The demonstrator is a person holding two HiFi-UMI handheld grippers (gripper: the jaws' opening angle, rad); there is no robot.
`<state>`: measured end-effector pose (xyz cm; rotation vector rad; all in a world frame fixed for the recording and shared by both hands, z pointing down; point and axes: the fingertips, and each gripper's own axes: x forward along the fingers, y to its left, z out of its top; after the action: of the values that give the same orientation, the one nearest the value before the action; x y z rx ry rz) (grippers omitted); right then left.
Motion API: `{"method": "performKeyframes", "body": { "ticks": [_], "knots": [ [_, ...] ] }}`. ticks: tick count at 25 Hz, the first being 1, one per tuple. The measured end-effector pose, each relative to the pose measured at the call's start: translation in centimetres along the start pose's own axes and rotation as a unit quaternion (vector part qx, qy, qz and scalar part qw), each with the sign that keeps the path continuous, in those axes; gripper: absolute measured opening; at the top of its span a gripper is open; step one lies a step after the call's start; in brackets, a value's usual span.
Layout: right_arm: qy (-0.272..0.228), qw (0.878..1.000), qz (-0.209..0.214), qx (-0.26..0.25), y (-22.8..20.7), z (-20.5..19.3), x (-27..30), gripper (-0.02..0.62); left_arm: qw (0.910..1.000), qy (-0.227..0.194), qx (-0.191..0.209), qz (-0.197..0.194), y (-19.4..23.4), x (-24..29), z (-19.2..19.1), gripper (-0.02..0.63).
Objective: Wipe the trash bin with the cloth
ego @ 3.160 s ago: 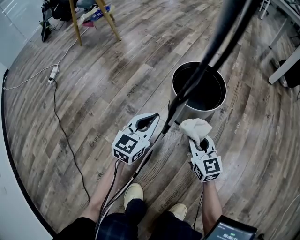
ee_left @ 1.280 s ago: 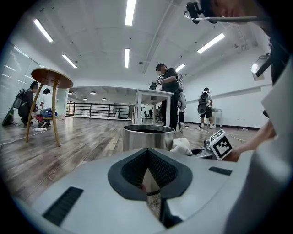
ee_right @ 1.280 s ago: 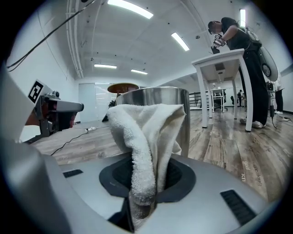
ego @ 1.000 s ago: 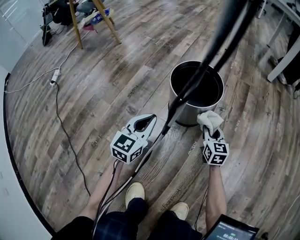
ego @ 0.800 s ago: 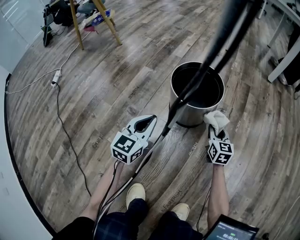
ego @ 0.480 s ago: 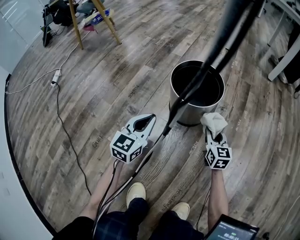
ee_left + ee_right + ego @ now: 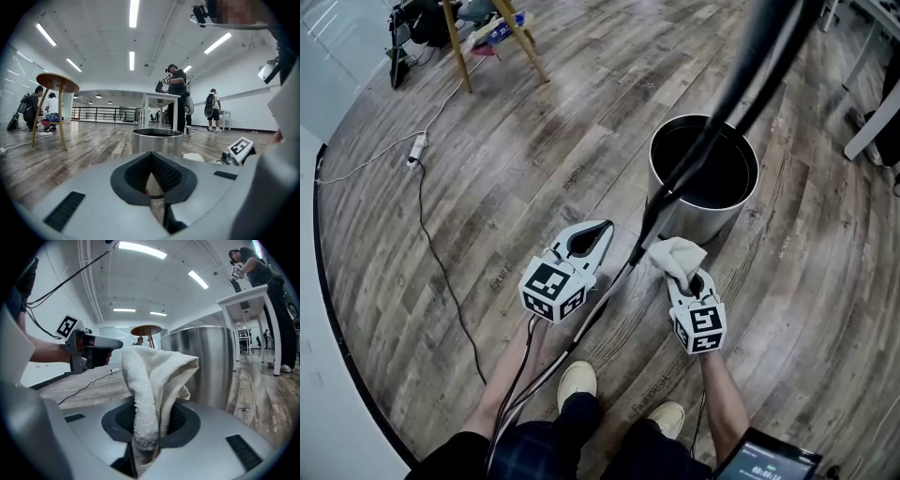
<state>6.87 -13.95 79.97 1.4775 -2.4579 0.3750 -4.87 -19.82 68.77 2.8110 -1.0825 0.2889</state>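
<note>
A round steel trash bin (image 7: pixel 703 178) with a dark inside stands on the wood floor; the same bin (image 7: pixel 156 140) rises ahead in the left gripper view, and its wall (image 7: pixel 206 362) fills the right gripper view. My right gripper (image 7: pixel 689 277) is shut on a white cloth (image 7: pixel 677 255), held just in front of the bin's near left side. That cloth (image 7: pixel 152 380) stands up from the jaws. My left gripper (image 7: pixel 598 234) is shut with nothing in it, left of the cloth.
A black cable (image 7: pixel 441 272) runs across the floor at left to a power strip (image 7: pixel 416 148). Wooden stool legs (image 7: pixel 459 42) stand at the far left. A white table leg (image 7: pixel 872 122) is at the right. Dark cables (image 7: pixel 741 84) hang across the head view.
My right gripper has carried the cloth from the bin's near right side leftward and toward me, to the near left side. The left gripper has stayed in place.
</note>
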Motion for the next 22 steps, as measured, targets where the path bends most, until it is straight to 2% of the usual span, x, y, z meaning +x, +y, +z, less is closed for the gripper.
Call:
{"method": "performKeyframes", "body": {
  "ticks": [5, 9, 16, 22],
  "knots": [
    [0.046, 0.998, 0.034, -0.027, 3.6, -1.8, 4.8, 0.091, 1.0, -0.007, -0.002, 0.004, 0.2, -0.6, 0.3, -0.003],
    [0.066, 0.996, 0.04, -0.038, 4.7, -2.2, 8.1, 0.091, 1.0, -0.007, 0.0, 0.002, 0.2, -0.7, 0.4, -0.003],
    [0.08, 0.995, 0.025, -0.052, 3.9, -2.6, 10.7, 0.091, 0.9998, -0.013, -0.013, 0.012, 1.0, -1.3, 0.4, -0.003],
    [0.096, 0.995, -0.019, -0.008, 0.6, -3.4, 11.9, 0.091, 0.9997, -0.006, -0.022, 0.012, 1.3, -1.1, -0.4, -0.003]
  ]
}}
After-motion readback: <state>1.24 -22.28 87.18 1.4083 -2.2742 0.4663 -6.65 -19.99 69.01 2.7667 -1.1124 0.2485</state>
